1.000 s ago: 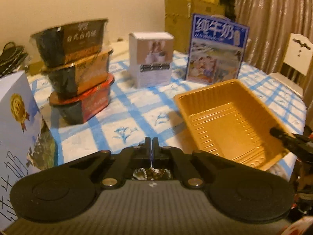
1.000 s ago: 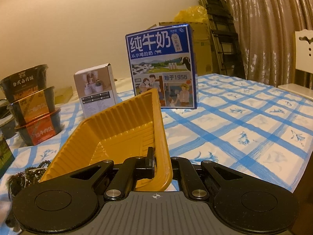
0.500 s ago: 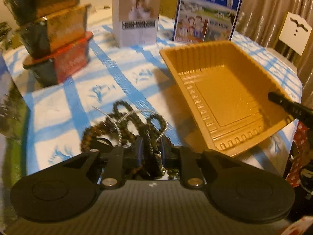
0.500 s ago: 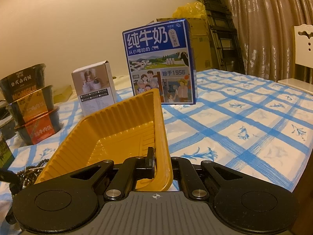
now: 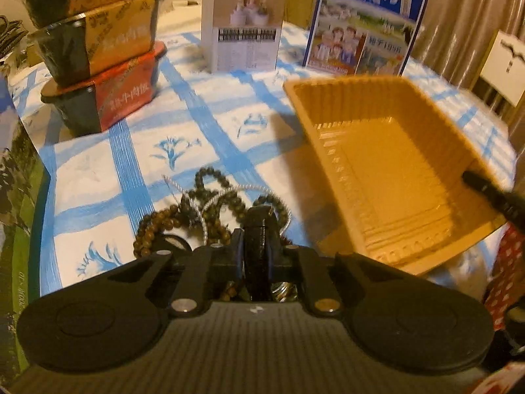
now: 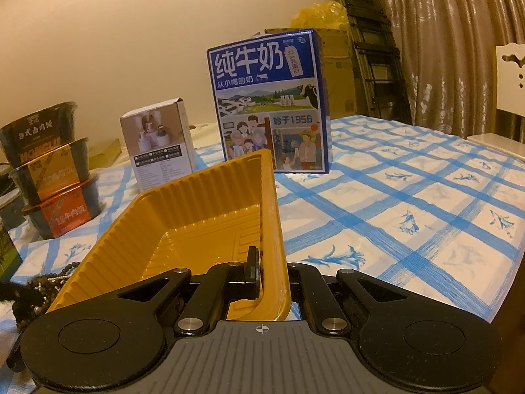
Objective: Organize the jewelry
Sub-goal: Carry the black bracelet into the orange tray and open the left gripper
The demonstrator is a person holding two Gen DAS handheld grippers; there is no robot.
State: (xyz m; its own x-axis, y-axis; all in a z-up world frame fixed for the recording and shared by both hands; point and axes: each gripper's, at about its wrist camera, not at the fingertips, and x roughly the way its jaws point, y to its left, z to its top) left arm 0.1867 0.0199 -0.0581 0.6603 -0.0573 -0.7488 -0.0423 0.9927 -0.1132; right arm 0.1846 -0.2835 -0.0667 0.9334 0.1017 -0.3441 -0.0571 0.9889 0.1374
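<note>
A tangle of brown bead strings [image 5: 203,210] and a silver chain [image 5: 193,203] lies on the blue-checked cloth, left of an orange plastic tray [image 5: 393,170]. My left gripper [image 5: 259,249] points down over the near side of the pile. Its jaws are closing, and a thick dark bangle [image 5: 259,226] stands upright between the pads, which press on it. My right gripper [image 6: 272,275] is shut on the tray's [image 6: 203,203] near right wall, one finger inside and one outside. The tray tilts up at that side. The bead pile [image 6: 49,279] shows at the left edge of the right wrist view.
Three stacked meal bowls [image 5: 98,65] stand at the back left, a white box [image 5: 242,23] behind the beads, a blue milk carton [image 5: 364,26] behind the tray. Another carton [image 5: 16,197] stands close on the left. A white chair [image 5: 505,65] is beyond the table's right edge.
My left gripper tipped down onto the bead pile. Its jaws, shut a second ago, parted over the beads and now hold a dark bangle between them. The right gripper and tray stayed still.
</note>
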